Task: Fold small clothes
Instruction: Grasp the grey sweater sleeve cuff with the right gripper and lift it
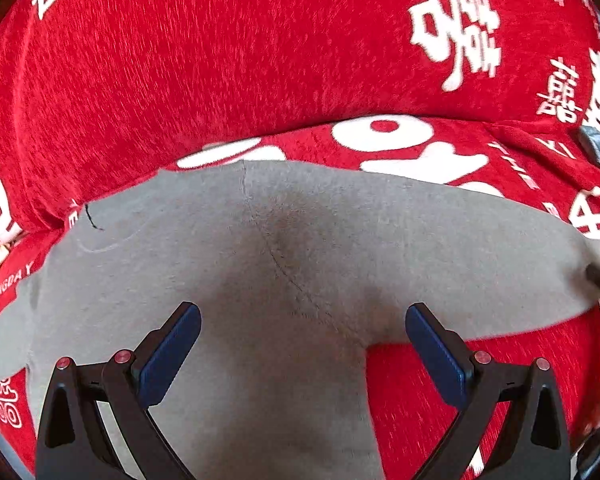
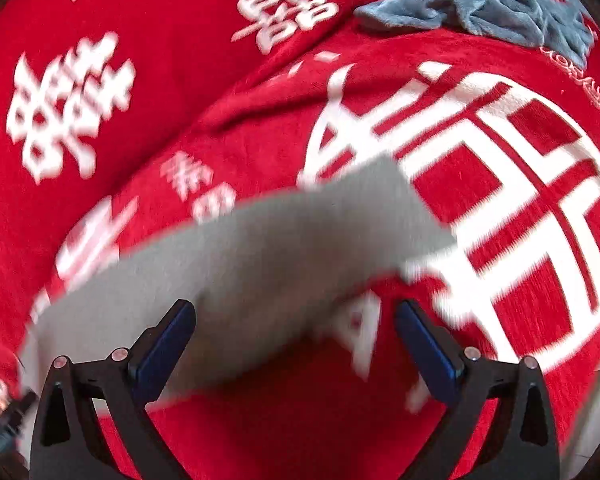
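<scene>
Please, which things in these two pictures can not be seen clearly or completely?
- Grey garment: left wrist view, its lower part runs off the bottom edge, so its kind is unclear.
- Grey garment, right wrist view: motion blur smears its edges.
- White print on the red cover: blurred, unreadable.
- Blue-grey cloth: crumpled at the top edge, shape unclear.
- Dark object: cut by the right edge.
</scene>
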